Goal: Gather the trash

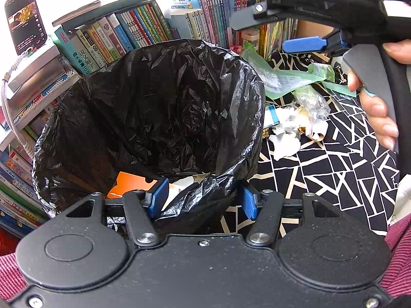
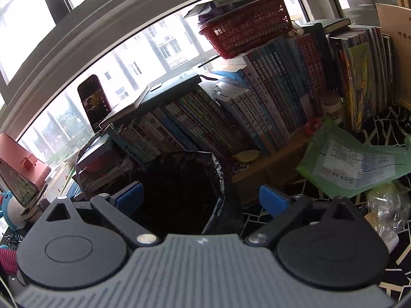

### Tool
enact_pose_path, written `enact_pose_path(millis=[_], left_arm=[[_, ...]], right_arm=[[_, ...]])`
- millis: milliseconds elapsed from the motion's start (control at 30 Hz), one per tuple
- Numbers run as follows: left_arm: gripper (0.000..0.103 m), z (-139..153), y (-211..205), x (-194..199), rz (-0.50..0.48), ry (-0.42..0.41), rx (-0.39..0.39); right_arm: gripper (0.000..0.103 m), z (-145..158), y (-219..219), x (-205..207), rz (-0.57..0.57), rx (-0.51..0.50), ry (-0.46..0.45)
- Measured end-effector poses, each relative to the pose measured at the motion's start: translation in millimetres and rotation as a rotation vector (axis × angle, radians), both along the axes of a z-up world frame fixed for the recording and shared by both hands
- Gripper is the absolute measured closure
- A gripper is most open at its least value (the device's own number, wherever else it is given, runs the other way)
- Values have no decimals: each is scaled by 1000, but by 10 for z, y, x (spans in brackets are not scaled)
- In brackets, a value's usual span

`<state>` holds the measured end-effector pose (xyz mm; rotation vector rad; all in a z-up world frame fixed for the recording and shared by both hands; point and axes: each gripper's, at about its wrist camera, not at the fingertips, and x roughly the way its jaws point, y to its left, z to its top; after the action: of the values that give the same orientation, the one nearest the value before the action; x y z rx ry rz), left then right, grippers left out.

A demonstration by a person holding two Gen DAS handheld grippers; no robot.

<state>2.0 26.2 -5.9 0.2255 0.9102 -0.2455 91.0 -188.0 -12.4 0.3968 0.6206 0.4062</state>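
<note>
A bin lined with a black trash bag (image 1: 159, 107) fills the left wrist view. My left gripper (image 1: 203, 200) straddles its near rim, and bunched bag plastic fills the gap between the blue pads (image 1: 158, 197). Orange card (image 1: 128, 182) and white paper (image 1: 185, 181) lie inside the bin. To the right, on the patterned cloth, are a green plastic mailer (image 1: 282, 77), a clear plastic bag (image 1: 310, 102) and crumpled white paper (image 1: 285, 133). My right gripper (image 2: 200, 200) is open and empty, above the bin's dark mouth (image 2: 179, 179). The mailer (image 2: 354, 161) lies to its right.
Rows of books (image 1: 143, 25) stand behind the bin, close to its far rim. A phone (image 1: 25, 18) leans by the window and a red basket (image 2: 246, 30) sits on top of the books. A black-and-white cloth (image 1: 334, 174) covers the table. A hand (image 1: 377, 110) holds the right gripper's handle.
</note>
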Motion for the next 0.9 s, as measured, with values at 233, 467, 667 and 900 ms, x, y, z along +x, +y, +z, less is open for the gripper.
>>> enact_pose_path(millis=[233,467,667,900], left_arm=[[46,2,5,3,0,0,-1],[46,0,14,0,-2,1,-2],[46,1,4,-2,-1,1,-1],[46,0,11,0,0,2,-2]], right_arm=[[0,-196,-220,115,-133,-67,43],[0,-495,-414,258,-247,-134,122],[0,-750,-584,371,-333,-163,197],[0,-1045,-755,478,-418,-180,289]])
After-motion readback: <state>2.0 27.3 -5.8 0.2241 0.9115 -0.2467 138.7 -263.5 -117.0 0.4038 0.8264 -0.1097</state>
